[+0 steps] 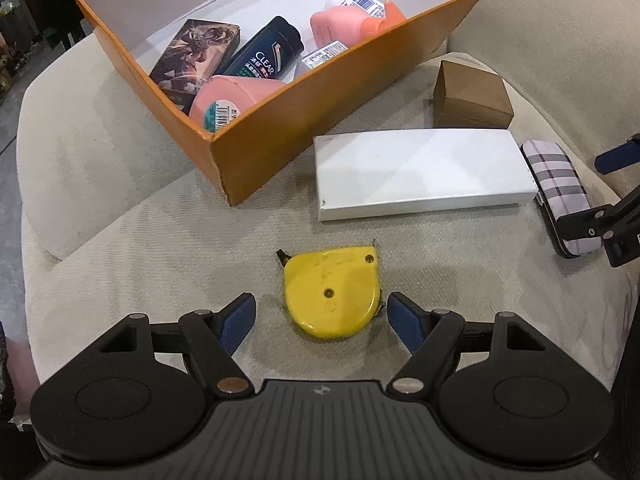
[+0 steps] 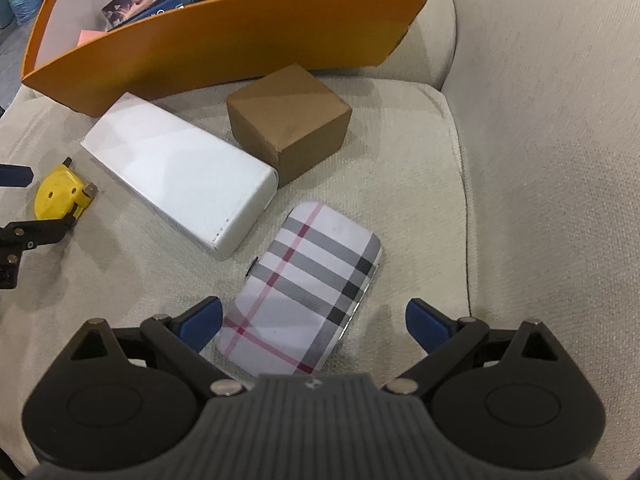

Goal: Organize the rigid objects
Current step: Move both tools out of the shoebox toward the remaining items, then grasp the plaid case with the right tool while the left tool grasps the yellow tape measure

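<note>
i'm holding the left gripper (image 1: 321,318) low over the sofa cushion (image 1: 120,240) with its blue fingers (image 1: 239,322) spread wide, one on each side of the yellow tape measure (image 1: 331,292). the tape measure is lying flat right between the tips, not yet touched on the left; the right pad looks just beside its edge, and i cannot tell if it is touching. i'm judging this as lining up to pinch it across its flat sides.

the right gripper (image 2: 314,324) is also gaping open, straddling the near end of the plaid glasses case (image 2: 304,292), which is lying flat and angled away ahead of it. nothing is being gripped by either tool.

the orange box (image 1: 280,128) is sitting ahead and to the left of the left gripper, already holding a clear shampoo bottle (image 1: 264,54), pink bottles (image 1: 236,96) and a dark printed carton (image 1: 196,54), so i'm taking it as the place the loose things are going.

between my grippers and the box, the long white box (image 2: 180,172) is lying just ahead of the plaid case, with the brown cardboard box (image 2: 290,120) touching its far end. the orange wall is standing tall, so anything lifted is going to need to clear it.
</note>
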`<state>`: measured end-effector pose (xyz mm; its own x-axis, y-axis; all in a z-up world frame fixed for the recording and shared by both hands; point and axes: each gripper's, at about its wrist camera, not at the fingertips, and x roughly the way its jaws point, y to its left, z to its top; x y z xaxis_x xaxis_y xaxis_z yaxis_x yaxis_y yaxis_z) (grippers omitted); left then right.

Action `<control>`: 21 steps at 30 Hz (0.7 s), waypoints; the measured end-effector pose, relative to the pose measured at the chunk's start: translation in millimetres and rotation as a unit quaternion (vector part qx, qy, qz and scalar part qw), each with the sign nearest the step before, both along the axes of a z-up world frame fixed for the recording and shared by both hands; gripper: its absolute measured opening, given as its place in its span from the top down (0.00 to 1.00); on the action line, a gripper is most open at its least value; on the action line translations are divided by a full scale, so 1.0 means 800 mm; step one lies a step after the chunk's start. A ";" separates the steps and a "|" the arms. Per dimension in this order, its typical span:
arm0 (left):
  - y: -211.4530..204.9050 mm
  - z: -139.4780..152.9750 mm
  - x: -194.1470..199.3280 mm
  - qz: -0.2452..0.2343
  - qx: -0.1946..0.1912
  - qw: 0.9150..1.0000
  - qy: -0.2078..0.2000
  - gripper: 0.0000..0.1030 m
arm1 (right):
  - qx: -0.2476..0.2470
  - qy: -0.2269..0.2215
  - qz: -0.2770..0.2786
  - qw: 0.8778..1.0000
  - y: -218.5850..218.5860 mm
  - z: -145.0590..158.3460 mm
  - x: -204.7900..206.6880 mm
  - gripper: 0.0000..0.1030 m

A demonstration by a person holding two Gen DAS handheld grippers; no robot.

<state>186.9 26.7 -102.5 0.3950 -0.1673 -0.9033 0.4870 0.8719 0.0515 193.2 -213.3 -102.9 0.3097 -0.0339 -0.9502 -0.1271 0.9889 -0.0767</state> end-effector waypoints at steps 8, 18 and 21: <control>-0.008 -0.014 0.005 0.000 -0.009 1.000 0.001 0.14 | 0.020 0.002 -0.013 1.000 -0.002 -0.010 0.005 0.15; -0.006 -0.018 0.008 0.022 -0.034 0.999 -0.011 0.16 | 0.021 -0.007 -0.016 1.000 0.008 -0.027 0.005 0.24; -0.008 -0.019 0.003 0.015 -0.040 0.999 -0.016 0.25 | 0.023 -0.010 -0.009 1.000 0.005 -0.026 0.004 0.25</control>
<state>189.6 20.7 -117.5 0.4297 -0.2254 -0.8744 0.4590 0.8884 -0.0034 196.0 -209.4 -123.7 0.3276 0.0043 -0.9448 -0.1087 0.9935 -0.0332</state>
